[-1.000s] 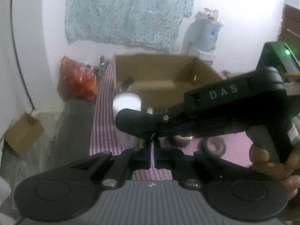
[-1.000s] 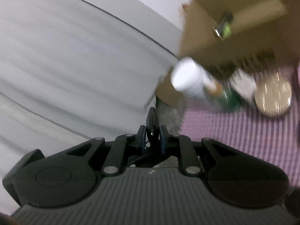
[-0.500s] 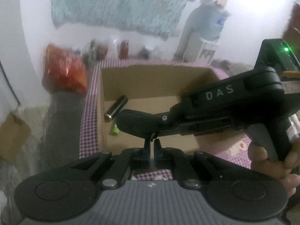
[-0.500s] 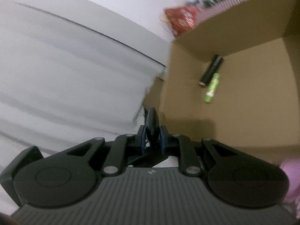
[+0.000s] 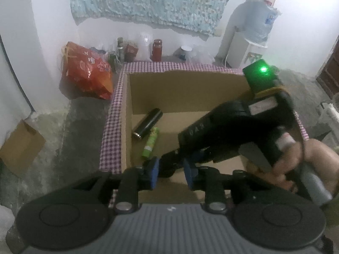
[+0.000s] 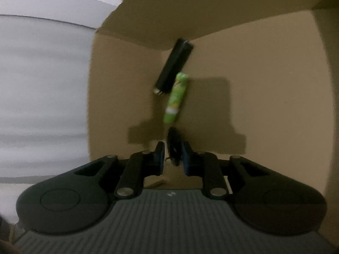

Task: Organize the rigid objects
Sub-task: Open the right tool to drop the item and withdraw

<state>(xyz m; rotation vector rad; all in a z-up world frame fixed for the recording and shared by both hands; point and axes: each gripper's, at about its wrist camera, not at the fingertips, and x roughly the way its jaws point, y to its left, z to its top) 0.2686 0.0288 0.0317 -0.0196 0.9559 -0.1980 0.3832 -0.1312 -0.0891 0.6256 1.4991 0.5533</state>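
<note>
from the left wrist, your left gripper [image 5: 170, 172] has just been opening; its jaws stand spread and empty over the cardboard box [image 5: 186, 89], where a black tube [image 5: 147, 123] and a green tube [image 5: 150, 142] lie.

from the right wrist, your right gripper [image 6: 173, 155] has also just been opening, with a small dark thing [image 6: 174, 146] between its parted jaws, grip unclear. it looks stiff and light, so hold it mid-body. there is bare box floor to the right.

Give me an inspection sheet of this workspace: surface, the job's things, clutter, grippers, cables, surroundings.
Surface: checked cloth under cardboard box.
Job's things: black cylinder and green tube lying together in the box.
Clutter: red bag, jars beyond the table.
Grippers: left gripper open, jaws just opening, nothing clearly between; right gripper just opening, small dark object loose between.
Cables: apparently a white cord by water dispenser.
Surroundings: white wall, patterned hanging.
</note>
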